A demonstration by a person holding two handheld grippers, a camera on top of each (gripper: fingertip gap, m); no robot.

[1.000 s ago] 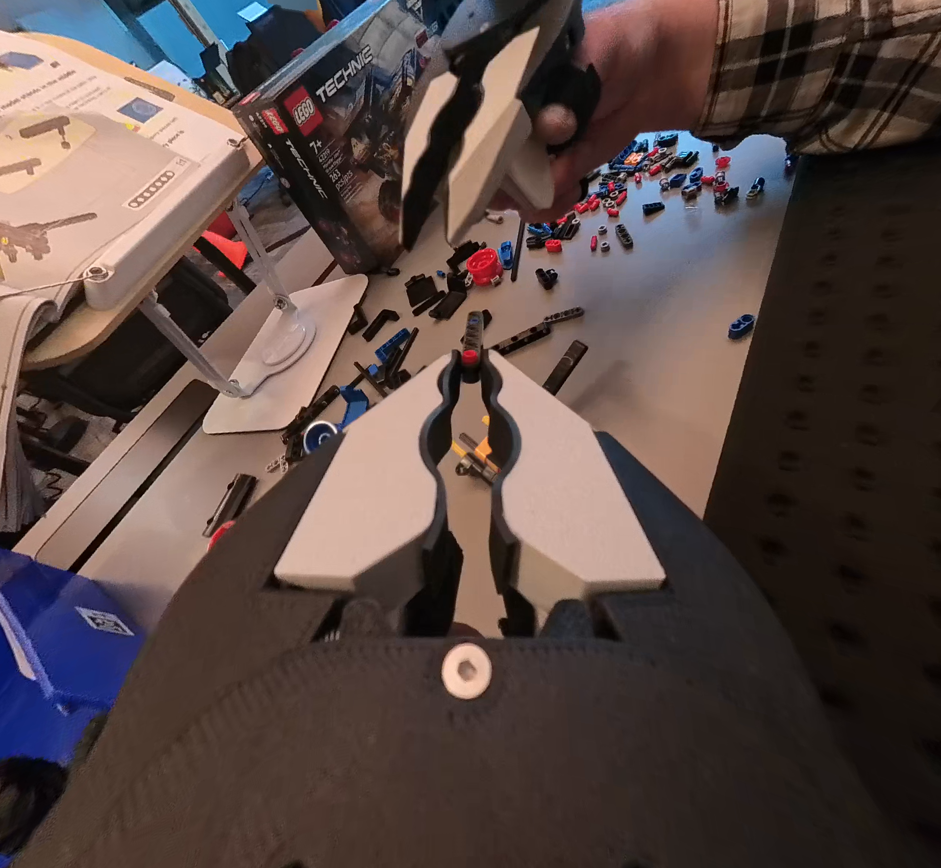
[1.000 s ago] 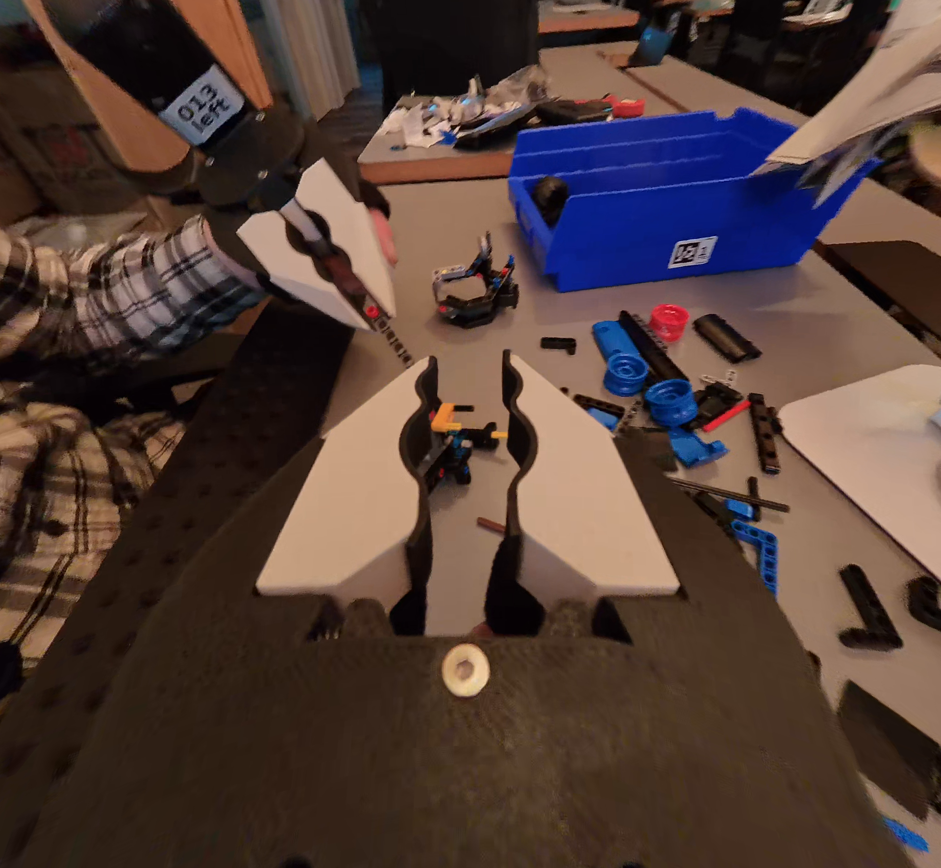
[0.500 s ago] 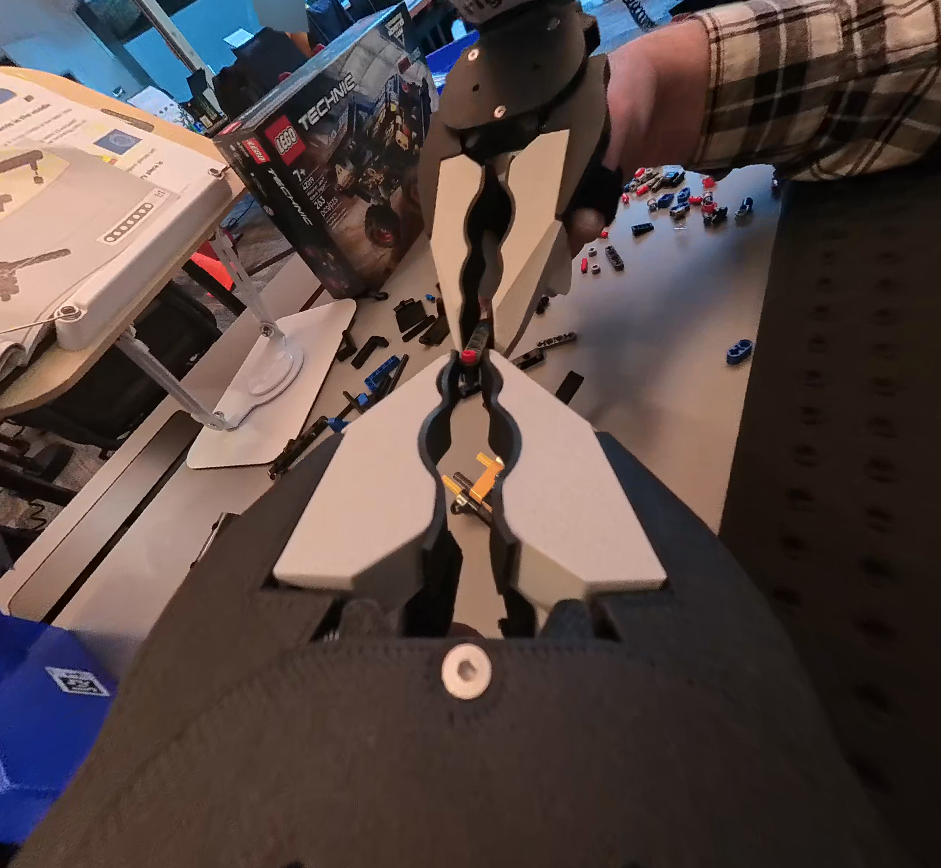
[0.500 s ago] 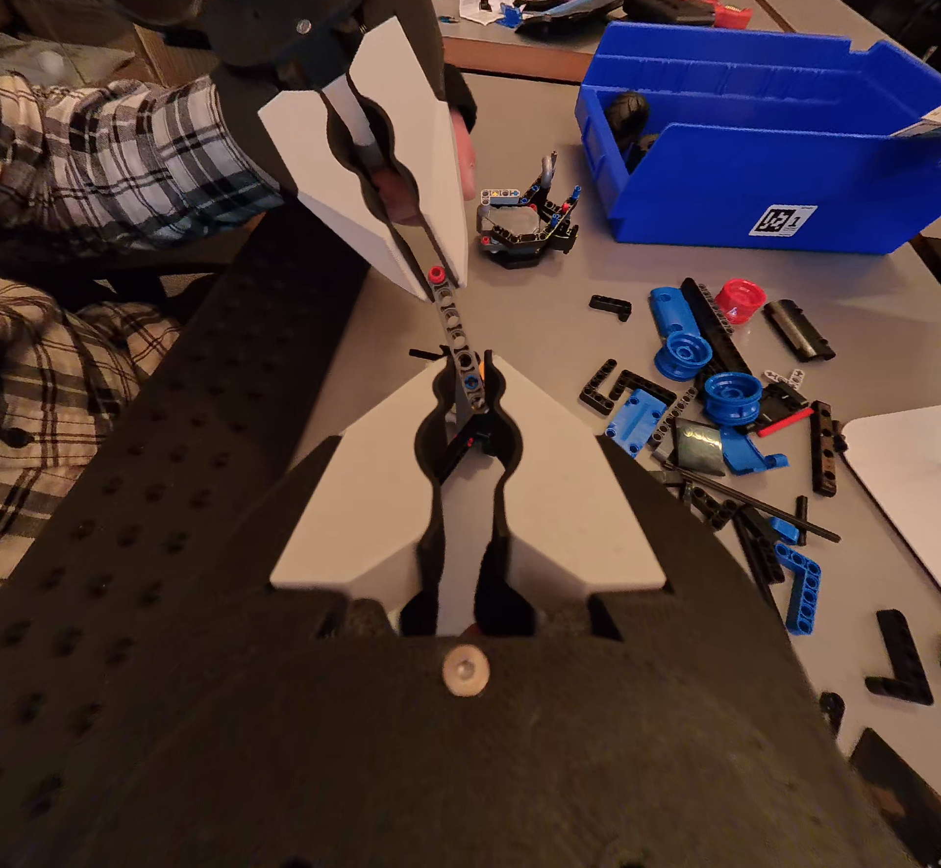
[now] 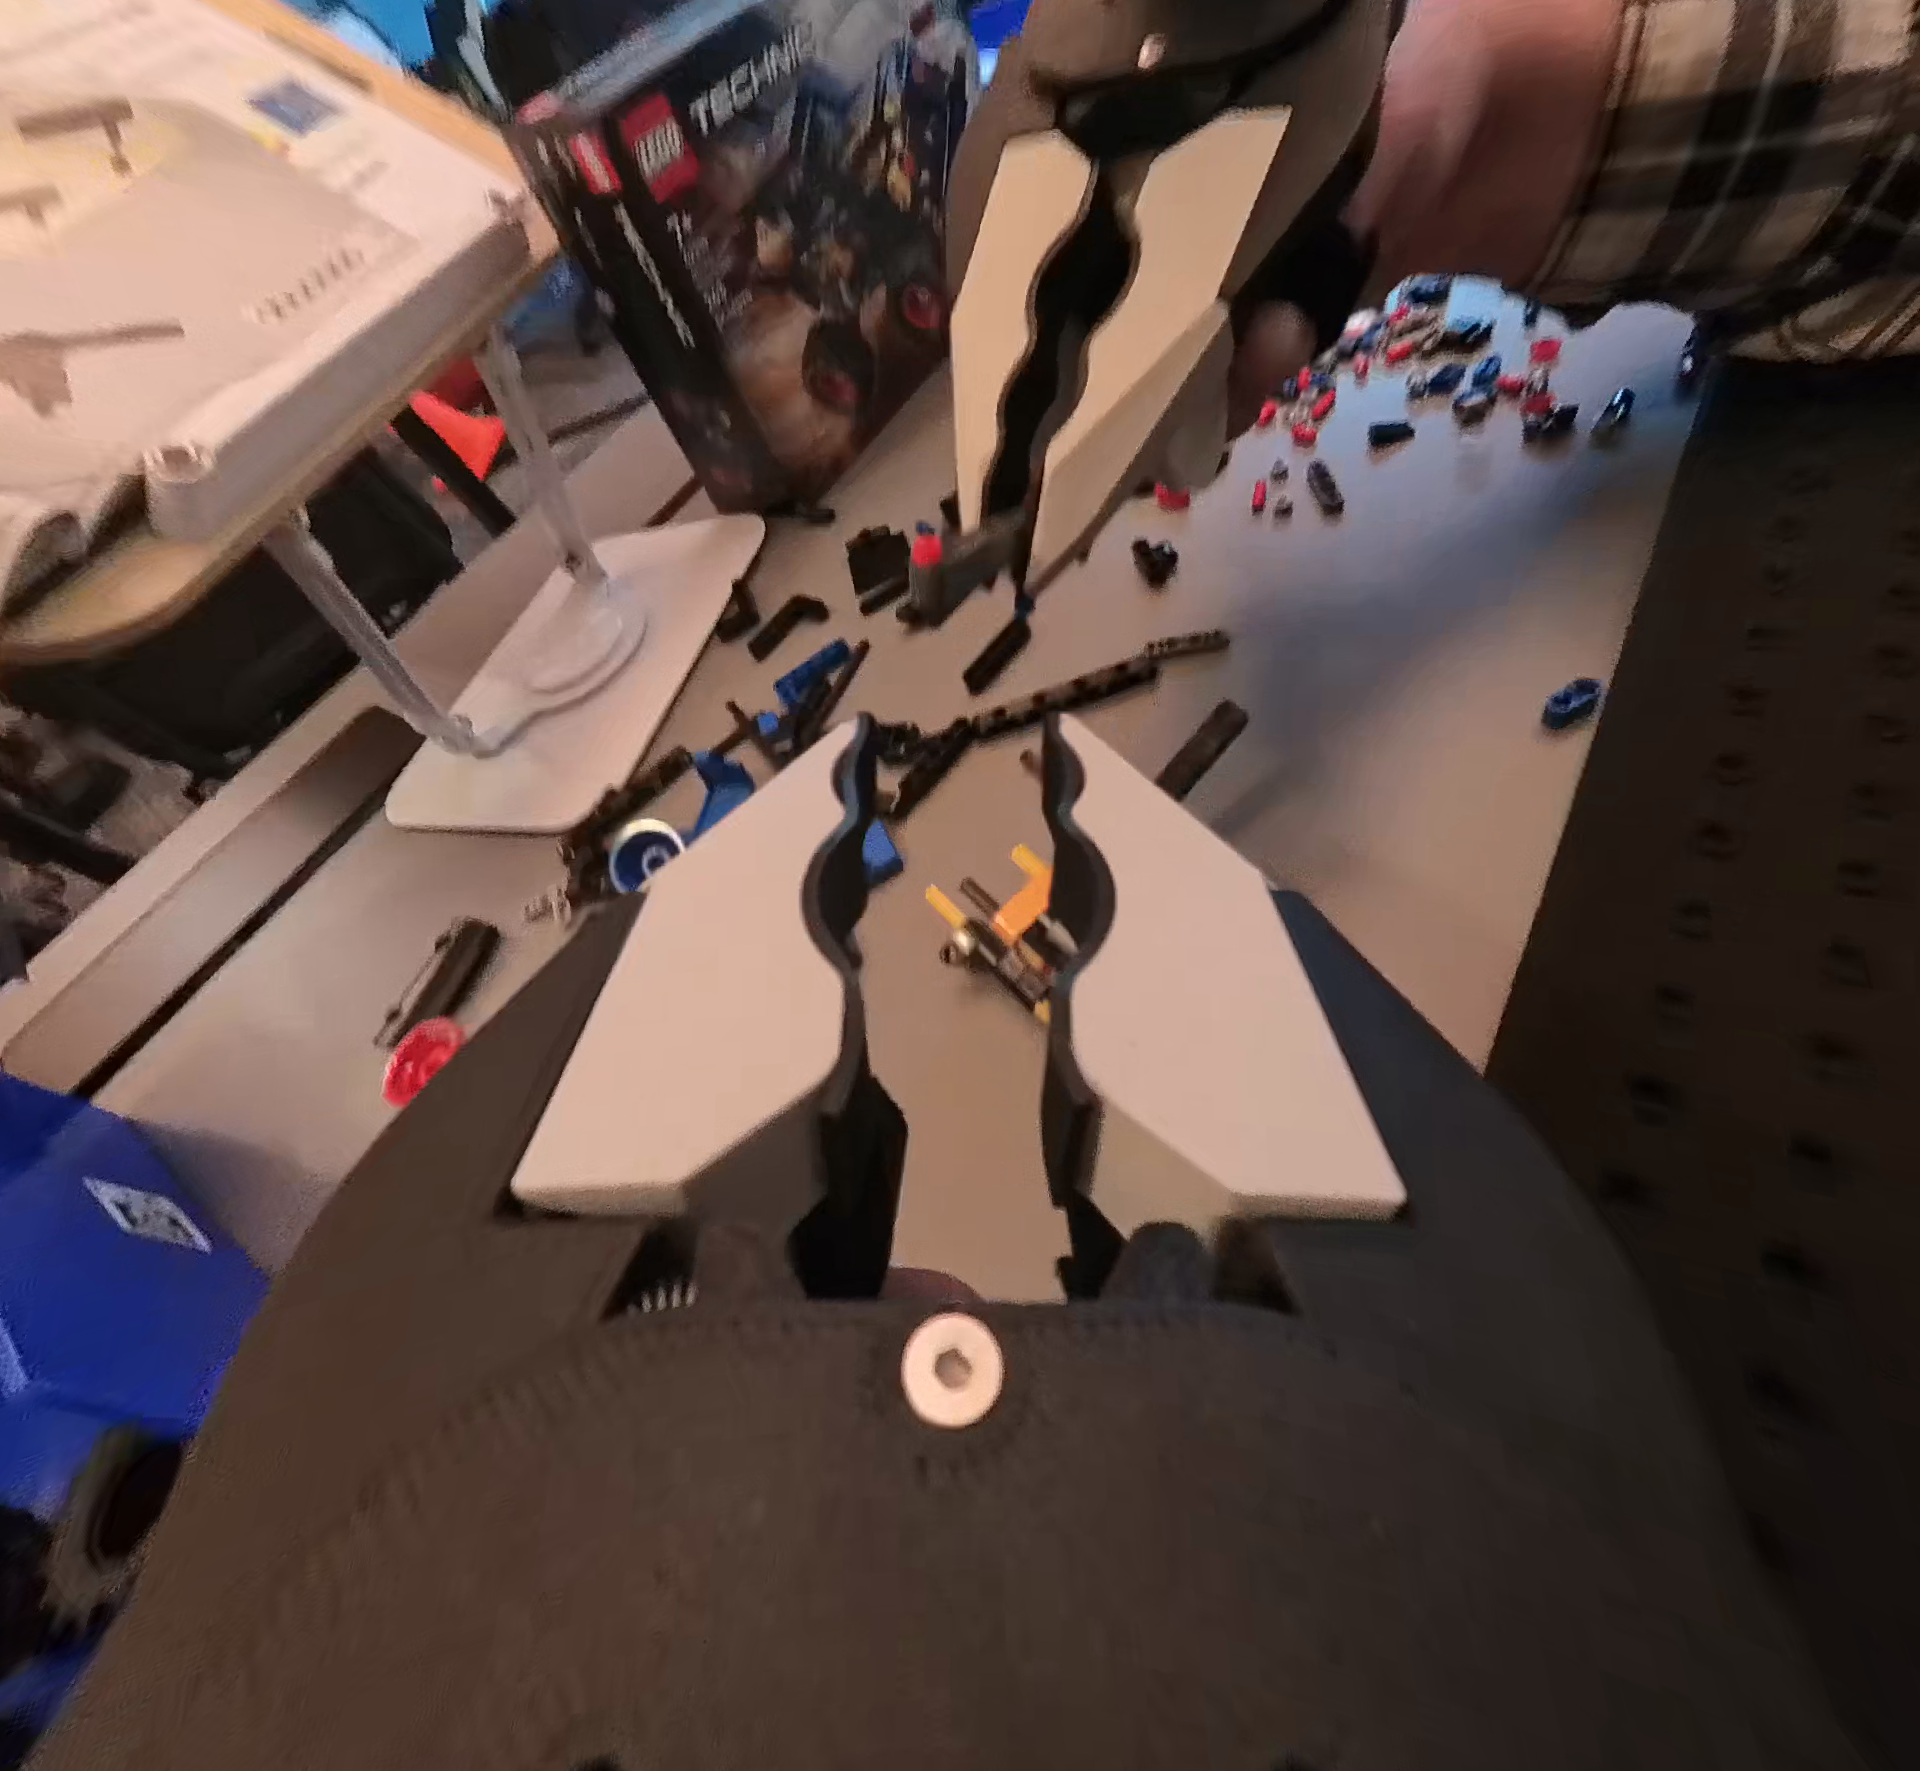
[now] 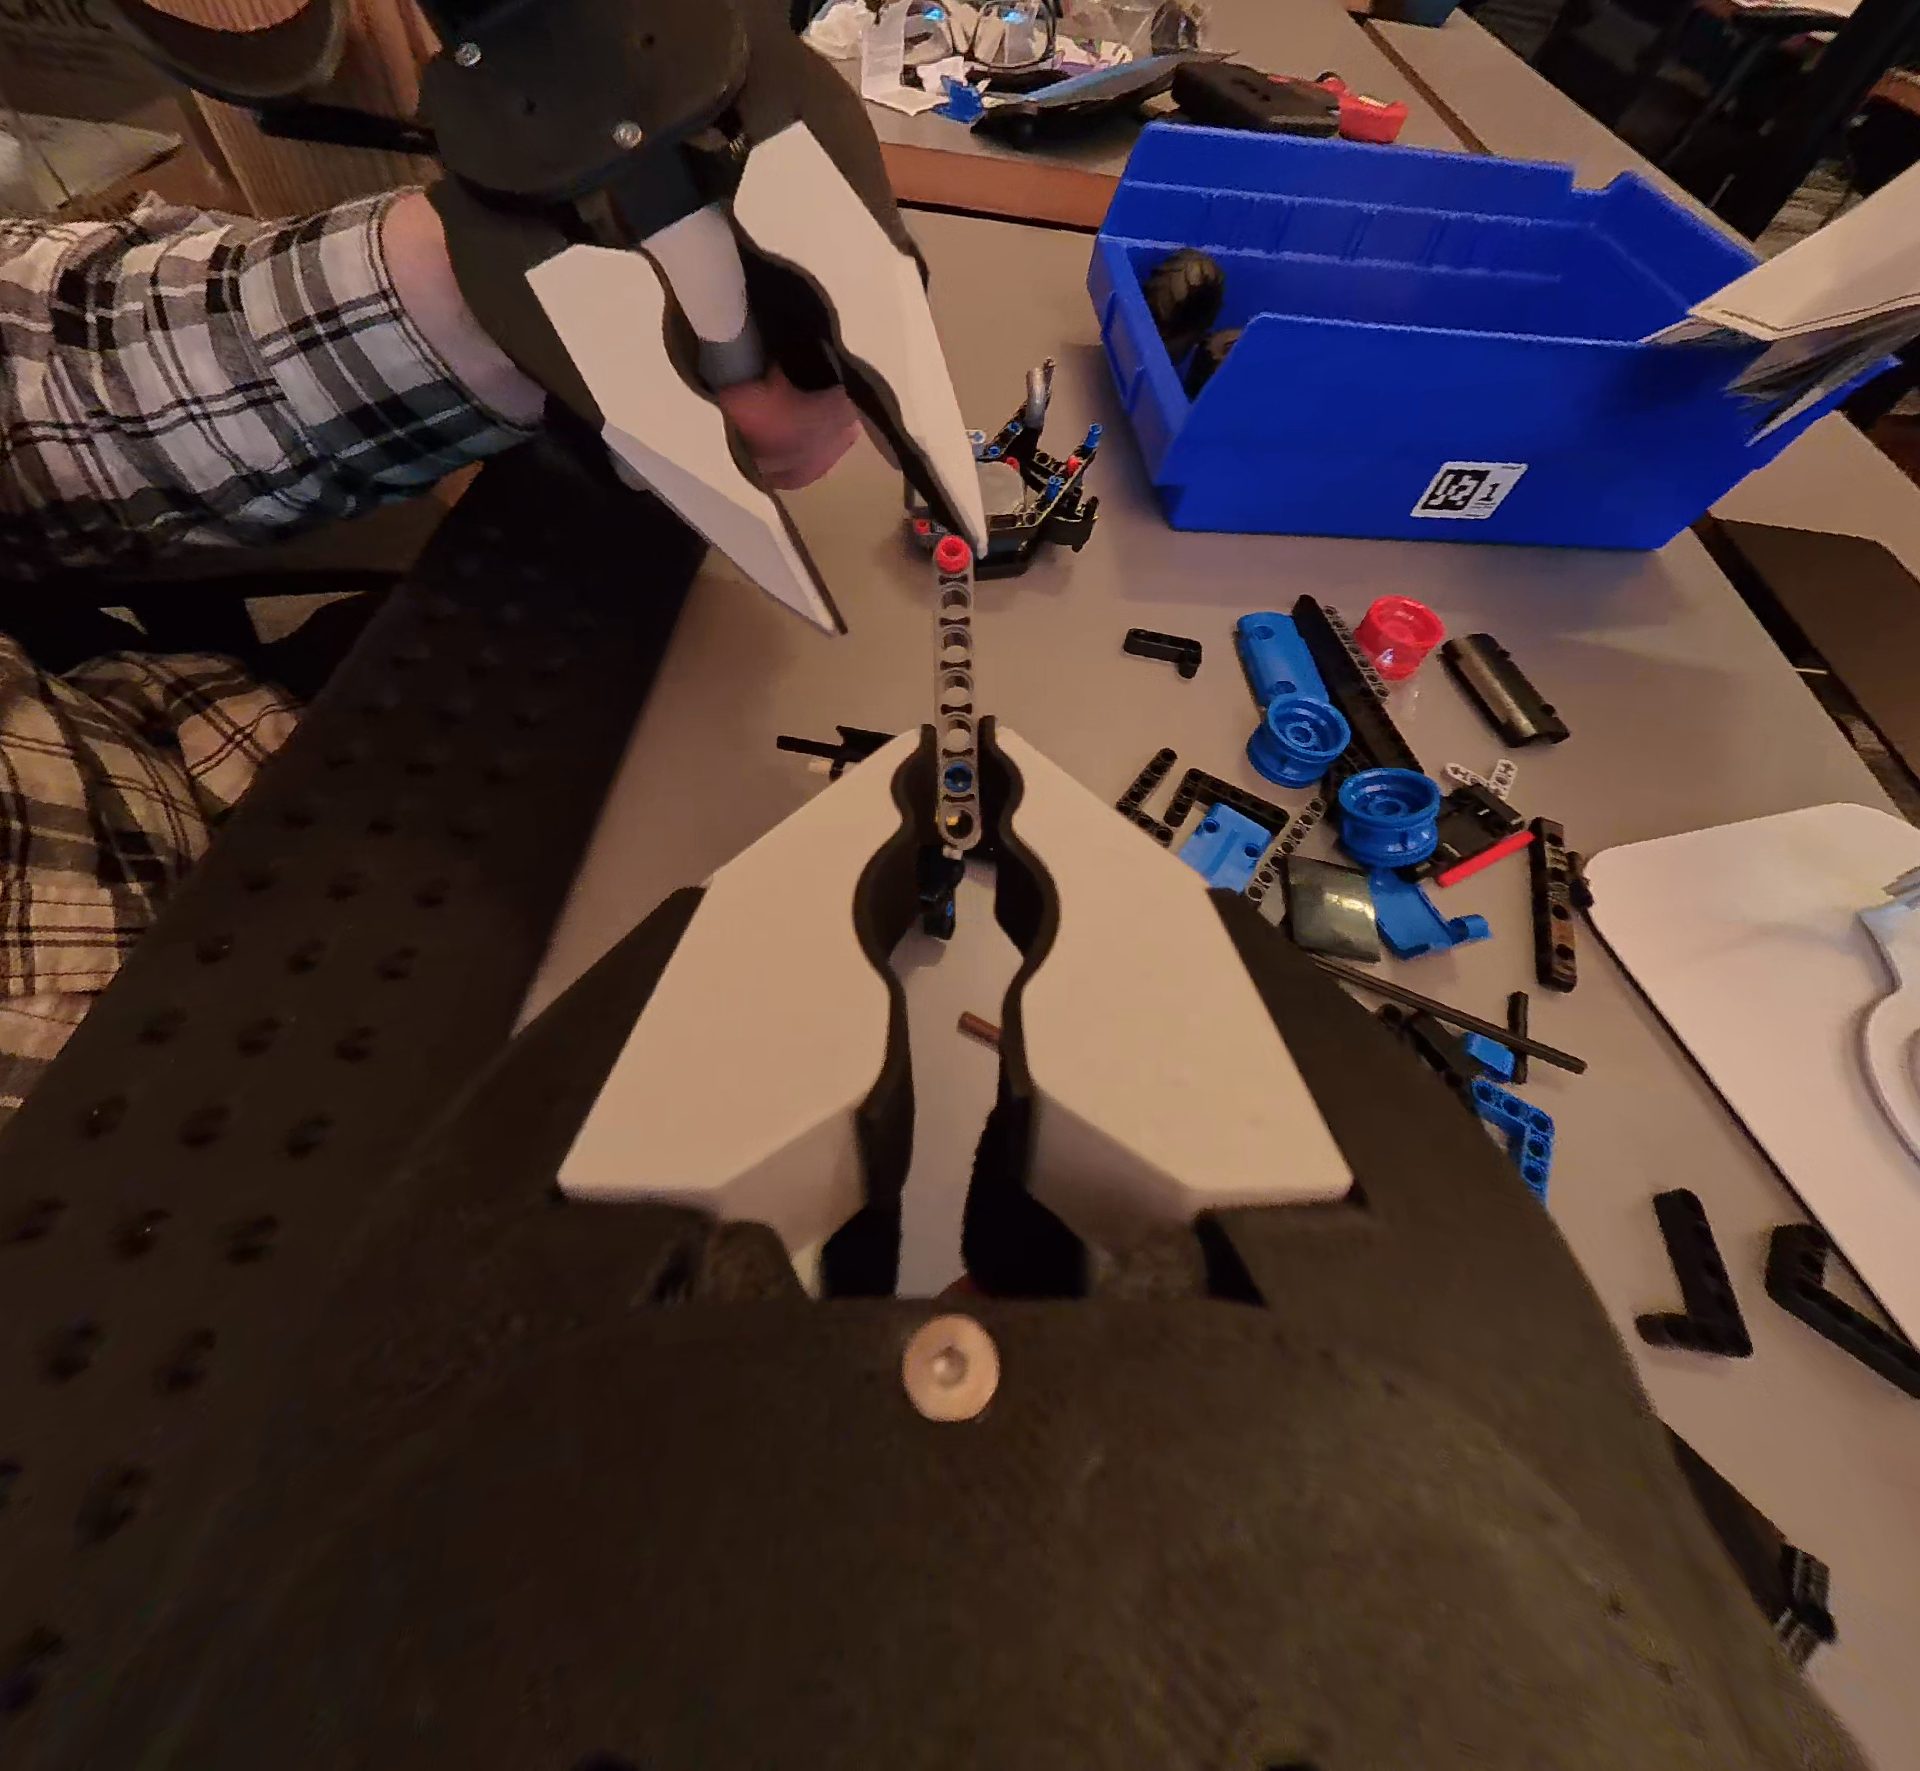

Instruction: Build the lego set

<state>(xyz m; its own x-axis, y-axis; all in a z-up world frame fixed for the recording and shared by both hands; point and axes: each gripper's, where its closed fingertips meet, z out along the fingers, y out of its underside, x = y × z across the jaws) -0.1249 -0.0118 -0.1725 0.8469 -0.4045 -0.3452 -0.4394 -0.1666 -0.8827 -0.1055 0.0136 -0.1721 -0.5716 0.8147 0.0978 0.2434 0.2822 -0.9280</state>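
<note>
Right gripper (image 6: 954, 753) now clamps the near end of the grey holed beam (image 6: 954, 672), its jaws pinched narrow around it, while the left gripper (image 6: 904, 578) has spread wide and let go; half a second ago the left one held that beam by its red-pinned end and the right was only closing in. The handover looks complete, so the beam is probably free to go onto an assembly. Its red pin (image 6: 950, 553) sits just beside one left fingertip, barely apart or perhaps brushing it.

From the left wrist view, the open left gripper (image 5: 951, 739) hangs over the small yellow-and-orange subassembly (image 5: 997, 926) lying on the grey table (image 5: 1351, 786), likely its next pick. The right gripper points down from above, held by a hand with a plaid sleeve (image 5: 1714, 111) reaching in from the far side. Loose blue and black parts, blue wheel hubs (image 6: 1387, 812), a blue bin (image 6: 1455, 350) and the set's box (image 5: 769, 267) surround the work.
</note>
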